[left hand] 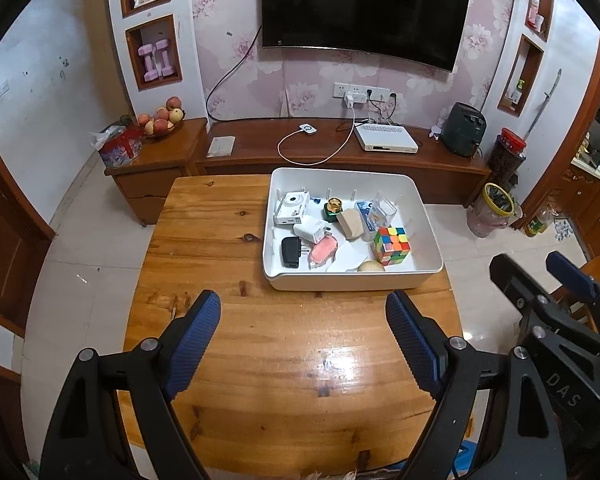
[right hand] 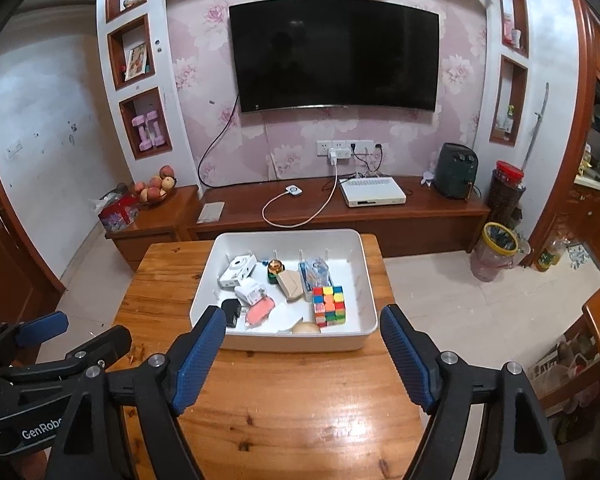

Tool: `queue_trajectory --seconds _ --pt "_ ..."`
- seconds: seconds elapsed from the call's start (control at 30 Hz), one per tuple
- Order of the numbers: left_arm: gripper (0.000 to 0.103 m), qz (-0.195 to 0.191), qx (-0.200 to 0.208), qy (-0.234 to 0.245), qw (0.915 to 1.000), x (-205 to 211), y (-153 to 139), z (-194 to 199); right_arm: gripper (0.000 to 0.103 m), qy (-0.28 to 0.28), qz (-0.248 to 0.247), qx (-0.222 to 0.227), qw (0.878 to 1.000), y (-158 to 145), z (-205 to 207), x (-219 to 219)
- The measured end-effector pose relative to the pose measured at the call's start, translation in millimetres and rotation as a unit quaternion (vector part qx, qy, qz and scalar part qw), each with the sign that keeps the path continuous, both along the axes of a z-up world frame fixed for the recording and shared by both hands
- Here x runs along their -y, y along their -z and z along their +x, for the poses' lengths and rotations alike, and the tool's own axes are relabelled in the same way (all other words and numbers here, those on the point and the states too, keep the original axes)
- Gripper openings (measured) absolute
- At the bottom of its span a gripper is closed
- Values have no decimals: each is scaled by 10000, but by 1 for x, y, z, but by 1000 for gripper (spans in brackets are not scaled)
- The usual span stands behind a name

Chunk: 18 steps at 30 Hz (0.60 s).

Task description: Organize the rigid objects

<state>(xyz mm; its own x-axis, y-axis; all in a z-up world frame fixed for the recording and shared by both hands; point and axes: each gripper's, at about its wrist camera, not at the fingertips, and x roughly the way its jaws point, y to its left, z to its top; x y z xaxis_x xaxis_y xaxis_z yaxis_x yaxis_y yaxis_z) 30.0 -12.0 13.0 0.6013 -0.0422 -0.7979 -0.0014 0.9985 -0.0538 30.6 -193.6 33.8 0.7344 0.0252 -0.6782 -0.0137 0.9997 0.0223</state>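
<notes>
- Rigid things all lie in the white bin (left hand: 352, 280) on the far half of our wooden surface (left hand: 220, 248); none of them is in either tool.
- Our left tool (left hand: 303, 344) hangs over the bare near part of the surface, its blue pads (left hand: 192, 344) spread wide with nothing between them.
- Our right tool (right hand: 303, 354) is likewise spread and empty, pointing at the bin's near wall; in the left view it shows at the right edge (left hand: 540, 280).
- Nearest in the bin we see a pale round ball (left hand: 371, 267) against the near wall, beside a sheet of white paper (left hand: 352, 258).
- Just behind stands the colour cube (left hand: 391, 245), at the right of the group.
- Left of the paper lies a pink case (left hand: 323, 251), and further left a black plug (left hand: 290, 252) near the left wall.
- Behind those we find a white charger (left hand: 314, 231) and a tan block (left hand: 350, 223), tilted.
- A clear box (left hand: 380, 214) stands behind the cube.
- Further back sit a green bottle with a gold cap (left hand: 333, 208) and a white camera (left hand: 294, 206), the camera toward the far-left corner.
- Beyond the surface runs a low wooden cabinet (left hand: 340, 160) with a white set-top box (left hand: 386, 138), and above it a dark TV (left hand: 364, 8) on the wall.
</notes>
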Motion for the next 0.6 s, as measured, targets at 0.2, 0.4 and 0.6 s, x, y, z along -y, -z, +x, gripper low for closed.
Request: queue_trajectory --seconds 0.2,0.4,0.6 --pt "87 39 72 -52 10000 -2 -4 -14 80 -50 -67 -172 9998 1 -15 -3" --pt "87 60 152 -92 9998 -2 -6 -28 80 -85 -150 -35 9998 -6 -32 -7" --pt "87 85 156 -138 9997 -2 -6 -37 80 -118 -187 133 9997 -12 -43 -7"
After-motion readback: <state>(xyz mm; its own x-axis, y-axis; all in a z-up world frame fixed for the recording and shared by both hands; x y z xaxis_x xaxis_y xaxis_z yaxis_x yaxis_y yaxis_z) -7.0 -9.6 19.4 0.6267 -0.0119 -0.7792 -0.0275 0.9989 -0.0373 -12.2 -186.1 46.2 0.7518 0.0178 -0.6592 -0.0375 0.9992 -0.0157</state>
